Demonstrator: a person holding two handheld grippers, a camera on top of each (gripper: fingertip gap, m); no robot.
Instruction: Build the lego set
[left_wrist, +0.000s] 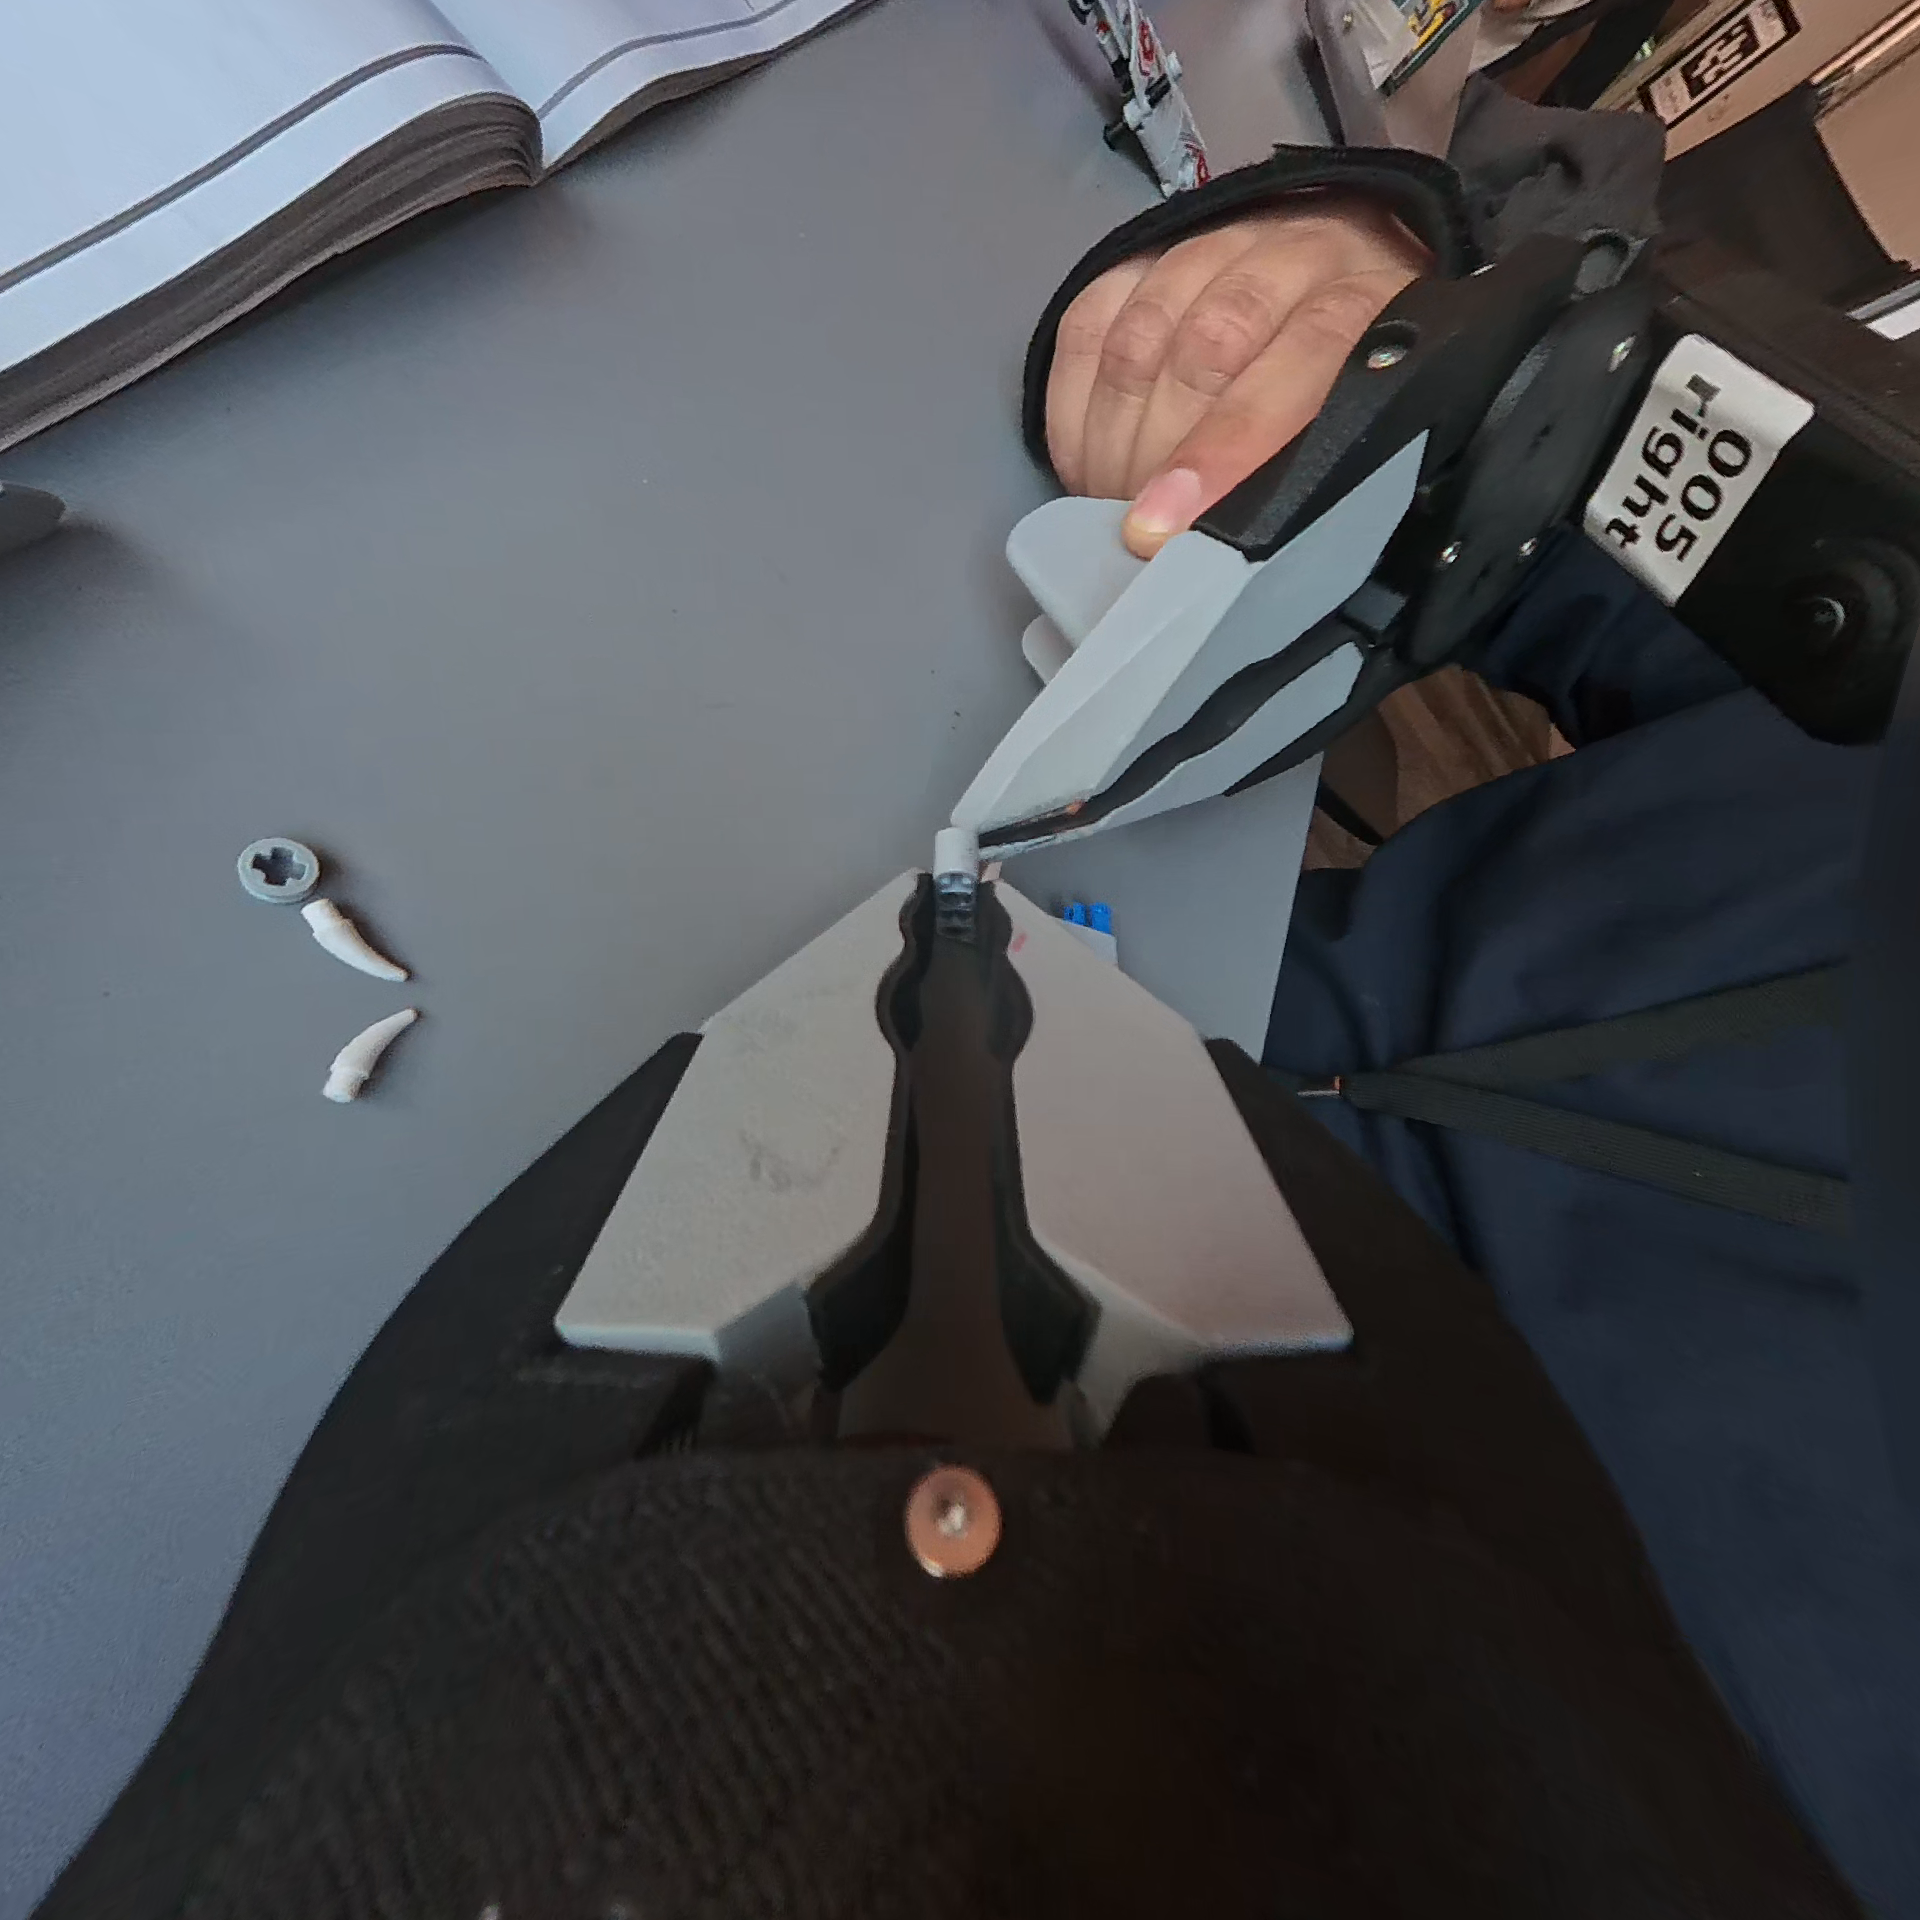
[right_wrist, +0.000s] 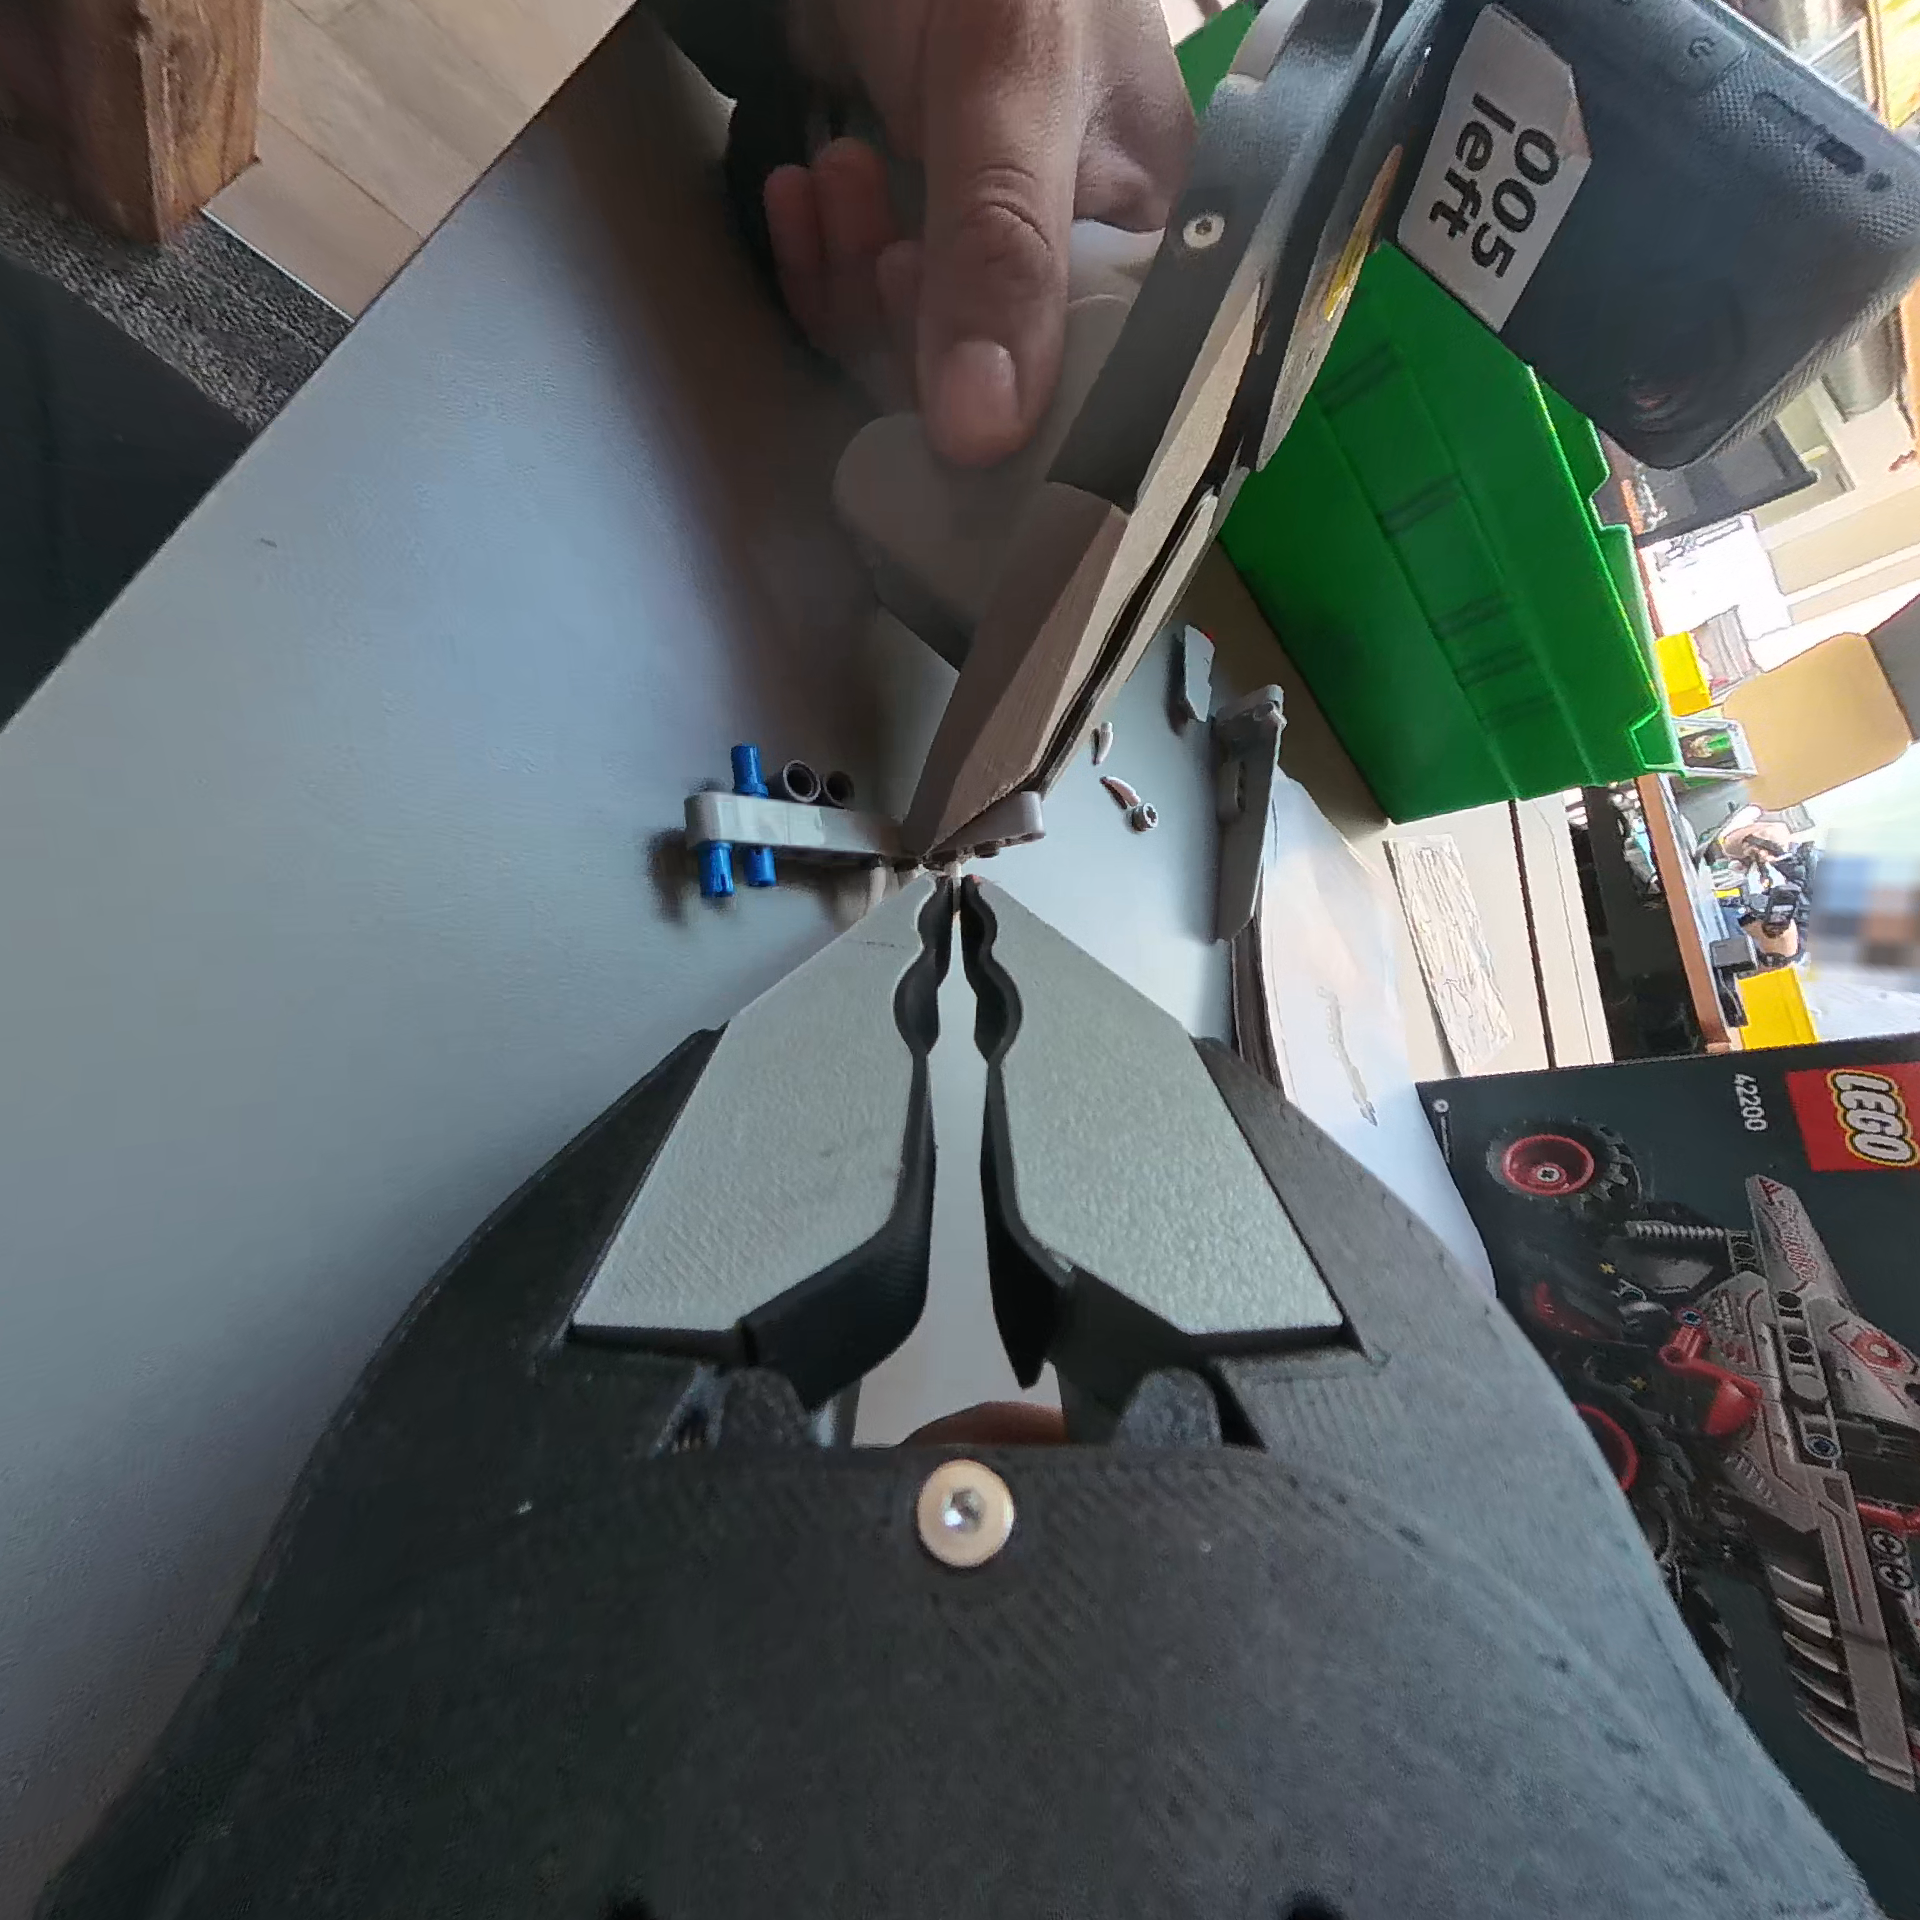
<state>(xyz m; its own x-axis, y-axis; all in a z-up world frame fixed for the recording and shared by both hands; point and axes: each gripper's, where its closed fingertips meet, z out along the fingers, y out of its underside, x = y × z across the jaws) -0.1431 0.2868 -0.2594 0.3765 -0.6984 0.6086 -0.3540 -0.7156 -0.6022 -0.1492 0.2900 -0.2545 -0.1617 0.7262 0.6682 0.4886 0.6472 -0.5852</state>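
My left gripper (left_wrist: 956, 896) is shut on a small grey Lego piece (left_wrist: 956, 902) held above the grey table (left_wrist: 623, 540). My right gripper (left_wrist: 982, 831) comes in from the upper right, shut on a small white piece (left_wrist: 956, 847) that touches the top of the grey piece. In the right wrist view my right gripper (right_wrist: 956, 888) meets the left gripper (right_wrist: 925, 847) tip to tip. A grey beam with blue pins (right_wrist: 769, 823) runs behind those tips; I cannot tell if it is held. Two white teeth (left_wrist: 353, 940) (left_wrist: 369, 1055) and a grey bush (left_wrist: 278, 864) lie to the left.
An open instruction book (left_wrist: 260, 135) lies at the far left. A green bin (right_wrist: 1455, 582), a grey panel piece (right_wrist: 1242, 810), two dark connectors (right_wrist: 816, 779) and a printed Lego booklet (right_wrist: 1714, 1299) are around the work spot. The table edge and the person's lap are at right. From the left gripper's tips to the grey bush (left_wrist: 278, 864) is close to 9 cm.
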